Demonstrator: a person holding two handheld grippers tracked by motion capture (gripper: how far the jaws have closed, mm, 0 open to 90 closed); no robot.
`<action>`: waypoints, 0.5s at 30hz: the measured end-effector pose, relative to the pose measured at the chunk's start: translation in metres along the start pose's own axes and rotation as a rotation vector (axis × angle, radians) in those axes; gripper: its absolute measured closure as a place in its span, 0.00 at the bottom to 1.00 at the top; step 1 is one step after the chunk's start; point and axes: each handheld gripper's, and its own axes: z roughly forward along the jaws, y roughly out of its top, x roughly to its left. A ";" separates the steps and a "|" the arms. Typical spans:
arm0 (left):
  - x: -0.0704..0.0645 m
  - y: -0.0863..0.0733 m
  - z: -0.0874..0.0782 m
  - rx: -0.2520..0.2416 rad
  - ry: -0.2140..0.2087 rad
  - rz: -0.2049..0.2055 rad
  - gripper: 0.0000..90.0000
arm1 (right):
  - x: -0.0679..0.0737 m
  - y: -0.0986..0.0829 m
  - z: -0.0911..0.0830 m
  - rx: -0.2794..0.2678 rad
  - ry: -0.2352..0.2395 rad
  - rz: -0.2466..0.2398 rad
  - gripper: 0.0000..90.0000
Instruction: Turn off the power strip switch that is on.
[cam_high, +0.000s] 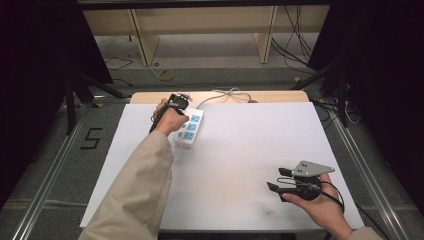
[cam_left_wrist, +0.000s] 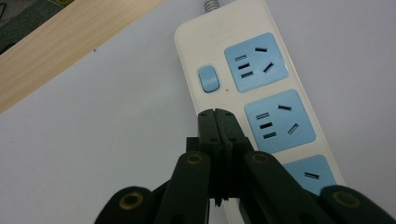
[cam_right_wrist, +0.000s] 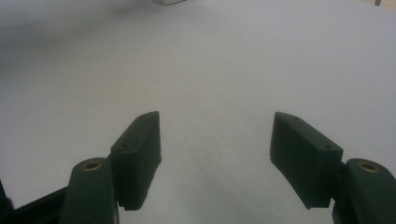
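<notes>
Strip (cam_left_wrist: 261, 93) bottom socket hidden behind left gripper (cam_left_wrist: 217, 114) and cut by lower frame edge, cord cut at top edge; in high view hand (cam_high: 169, 120) covers strip's left side.

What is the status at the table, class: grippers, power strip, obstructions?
Left gripper jaws shut, over white plastic power strip with blue sockets, short of its blue switch. Right gripper open, idle. Path unobstructed.

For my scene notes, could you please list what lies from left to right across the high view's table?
Left gripper → power strip → bare white table sheet → right gripper, jaws apart.
</notes>
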 end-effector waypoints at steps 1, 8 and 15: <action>0.000 0.000 -0.001 0.000 -0.001 0.003 1.00 | 0.000 0.000 0.000 0.001 0.001 0.000 0.38; 0.003 -0.007 -0.003 -0.006 -0.011 -0.014 1.00 | 0.000 0.000 0.000 0.003 -0.001 0.001 0.38; 0.008 -0.013 -0.008 -0.014 -0.017 -0.027 1.00 | 0.000 0.000 0.000 0.005 -0.001 -0.001 0.38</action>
